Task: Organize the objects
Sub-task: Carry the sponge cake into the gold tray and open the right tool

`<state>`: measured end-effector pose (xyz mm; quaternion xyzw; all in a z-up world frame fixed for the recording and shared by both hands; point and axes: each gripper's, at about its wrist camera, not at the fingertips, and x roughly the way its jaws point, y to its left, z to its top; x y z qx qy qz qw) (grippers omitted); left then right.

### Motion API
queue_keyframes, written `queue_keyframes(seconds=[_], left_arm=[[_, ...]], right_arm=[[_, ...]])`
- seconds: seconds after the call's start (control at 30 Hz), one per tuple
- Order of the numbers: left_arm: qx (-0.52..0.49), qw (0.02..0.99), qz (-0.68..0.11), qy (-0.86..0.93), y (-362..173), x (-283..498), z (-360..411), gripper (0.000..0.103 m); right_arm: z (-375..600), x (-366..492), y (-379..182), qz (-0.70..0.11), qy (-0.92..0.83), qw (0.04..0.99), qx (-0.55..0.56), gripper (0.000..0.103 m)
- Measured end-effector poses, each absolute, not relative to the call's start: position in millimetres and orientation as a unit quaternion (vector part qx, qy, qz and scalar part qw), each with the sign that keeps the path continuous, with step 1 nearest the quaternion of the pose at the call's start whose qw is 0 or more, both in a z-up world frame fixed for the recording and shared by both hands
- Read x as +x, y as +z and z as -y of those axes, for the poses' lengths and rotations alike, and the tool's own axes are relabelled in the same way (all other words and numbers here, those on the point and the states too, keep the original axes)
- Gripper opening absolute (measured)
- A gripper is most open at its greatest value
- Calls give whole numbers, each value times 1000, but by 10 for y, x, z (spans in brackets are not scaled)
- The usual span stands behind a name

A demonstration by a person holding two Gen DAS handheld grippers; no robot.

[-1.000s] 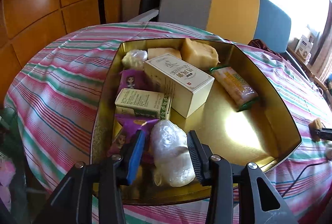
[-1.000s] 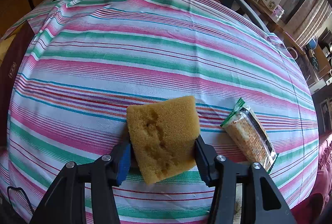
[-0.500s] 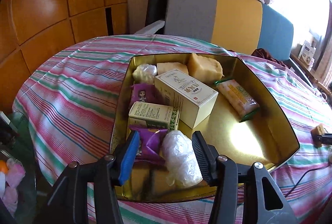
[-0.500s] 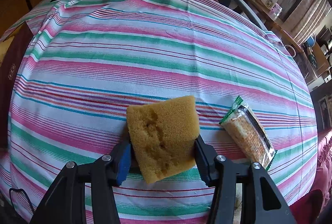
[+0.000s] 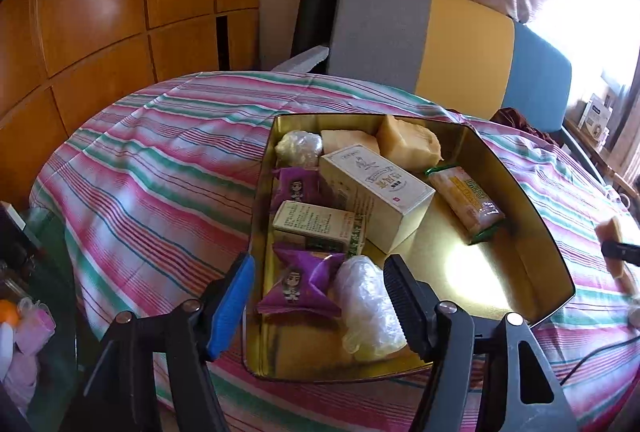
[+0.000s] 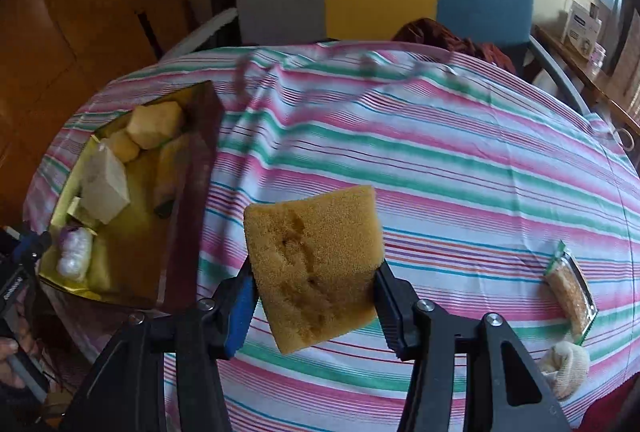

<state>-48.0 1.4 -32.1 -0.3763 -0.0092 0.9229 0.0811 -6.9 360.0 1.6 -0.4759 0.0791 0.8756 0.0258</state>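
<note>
On the round table, a striped cloth (image 5: 160, 159) of pink, green and white covered the whole top. Toward its left side sat a gold tin tray (image 5: 528, 232), its walls raised and its floor partly bare and glinting on the right. Inside the tray, the biggest item was a cream carton (image 5: 376, 191) lying at an angle near the middle. Behind it stood two yellow sponge blocks (image 5: 408, 145), and to its right lay a cracker packet (image 5: 466, 201) with green ends. A smaller green-printed box (image 5: 316, 226) lay just left of the carton. Nearest the camera were a clear plastic-wrapped bundle (image 5: 366, 306) and a purple snack pouch (image 5: 300, 282), side by side; a second purple pouch (image 5: 296, 187) and another wrapped lump (image 5: 300, 145) sat farther back along the left wall.

The left gripper (image 5: 318, 298) hung above the tray's near edge with its jaws spread wide and nothing between them. The right gripper (image 6: 314, 292) was clamped on a tan sponge (image 6: 314, 264), held tilted above the cloth, to the right of the tray. On the cloth at far right lay another cracker packet (image 6: 570, 290), with a small cream cloth bundle (image 6: 566, 366) just beside its near end.
</note>
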Motion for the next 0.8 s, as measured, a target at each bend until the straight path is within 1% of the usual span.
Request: queue_keyframes(seconds=[0.17, 0.3, 0.43, 0.53, 0.67, 0.7, 0.8], left_arm=[[-369, 72, 29, 926, -233, -476, 150, 68], [-363, 59, 39, 929, -167, -487, 283, 68], [-360, 50, 44, 931, -150, -470, 387, 68], [-363, 44, 50, 929, -181, -465, 450, 71], [-372, 42, 54, 926, -242, -463, 488, 71], [-373, 43, 54, 925, -255, -459, 489, 71], [-375, 43, 52, 925, -274, -457, 483, 72]], right_arm=[[-2947, -211, 270, -70, 890, -51, -447, 54], [-2395, -385, 269, -50, 886, -99, -451, 54], [-1972, -591, 39, -38, 868, -121, -481, 56], [-1782, -740, -217, -44, 849, -129, -511, 57], [-1658, -804, -484, -56, 835, -130, -532, 57], [-1641, -793, -498, -57, 834, -135, -532, 58], [-1613, -757, -495, -60, 836, -153, -524, 71]])
